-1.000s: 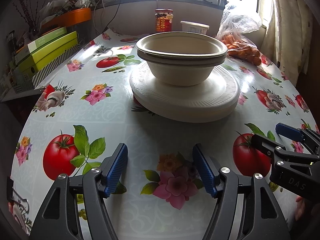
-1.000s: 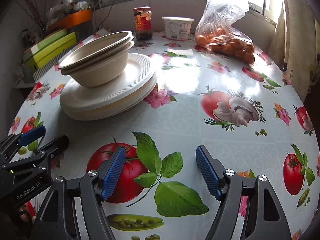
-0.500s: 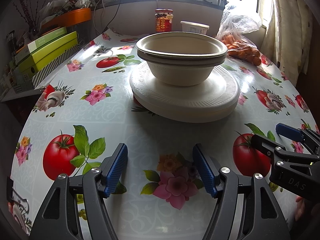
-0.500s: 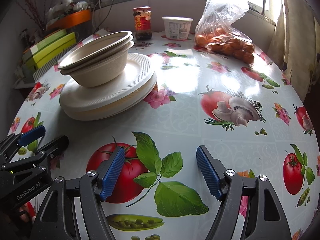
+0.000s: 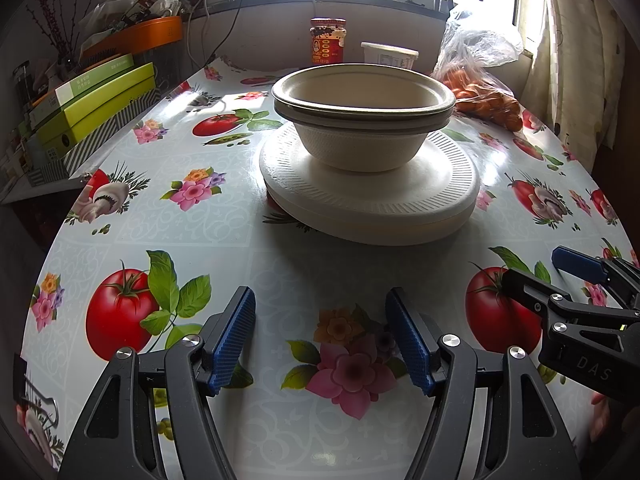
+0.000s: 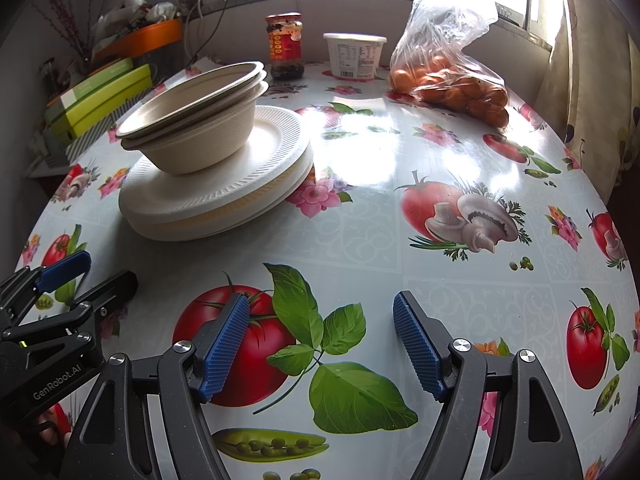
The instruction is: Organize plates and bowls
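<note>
Nested cream paper bowls (image 5: 362,120) (image 6: 200,120) sit on a stack of white ribbed plates (image 5: 372,196) (image 6: 216,196) in the middle of the table. My left gripper (image 5: 320,312) stands open over the tablecloth, well short of the stack, with nothing between its blue pads. My right gripper (image 6: 322,316) is open too, hovering over a printed tomato to the right of the stack. The right gripper (image 5: 560,276) shows at the right edge of the left wrist view. At the left edge of the right wrist view is the left gripper (image 6: 80,276).
A red-labelled jar (image 5: 327,42), a white tub (image 6: 354,56) and a plastic bag of orange fruit (image 6: 452,76) stand at the table's far edge under the window. Green boxes (image 5: 96,96) are stacked on a shelf to the left. A curtain (image 6: 580,80) hangs at the right.
</note>
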`<state>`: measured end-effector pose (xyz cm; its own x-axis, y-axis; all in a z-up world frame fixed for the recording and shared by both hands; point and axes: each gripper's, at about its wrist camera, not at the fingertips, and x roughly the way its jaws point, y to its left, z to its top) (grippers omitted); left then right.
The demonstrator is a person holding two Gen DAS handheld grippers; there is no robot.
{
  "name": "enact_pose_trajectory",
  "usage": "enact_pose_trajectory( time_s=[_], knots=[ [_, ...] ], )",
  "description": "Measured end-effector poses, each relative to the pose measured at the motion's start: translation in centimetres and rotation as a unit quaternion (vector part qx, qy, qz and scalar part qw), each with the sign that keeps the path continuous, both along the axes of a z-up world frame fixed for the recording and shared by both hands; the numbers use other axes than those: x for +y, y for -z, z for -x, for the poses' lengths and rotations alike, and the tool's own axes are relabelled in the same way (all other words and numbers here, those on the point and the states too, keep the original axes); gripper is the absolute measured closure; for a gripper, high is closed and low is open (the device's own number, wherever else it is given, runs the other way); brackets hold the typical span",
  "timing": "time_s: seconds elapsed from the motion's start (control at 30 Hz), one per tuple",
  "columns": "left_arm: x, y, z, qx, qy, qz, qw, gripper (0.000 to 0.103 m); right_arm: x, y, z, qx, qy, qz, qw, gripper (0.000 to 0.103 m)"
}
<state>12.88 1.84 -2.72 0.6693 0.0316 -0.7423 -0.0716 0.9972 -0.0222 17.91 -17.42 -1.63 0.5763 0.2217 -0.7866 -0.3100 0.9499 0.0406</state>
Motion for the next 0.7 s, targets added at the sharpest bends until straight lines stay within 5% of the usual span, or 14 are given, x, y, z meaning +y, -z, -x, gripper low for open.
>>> enact_pose_trajectory(
  time_s=[0.7],
  knots=[
    [-0.02,-0.02,0.0,0.0,0.0,0.0,1.0,0.035,0.11,-0.02,0.01,0.0,0.0,0.0,1.0,0.025]
  ],
)
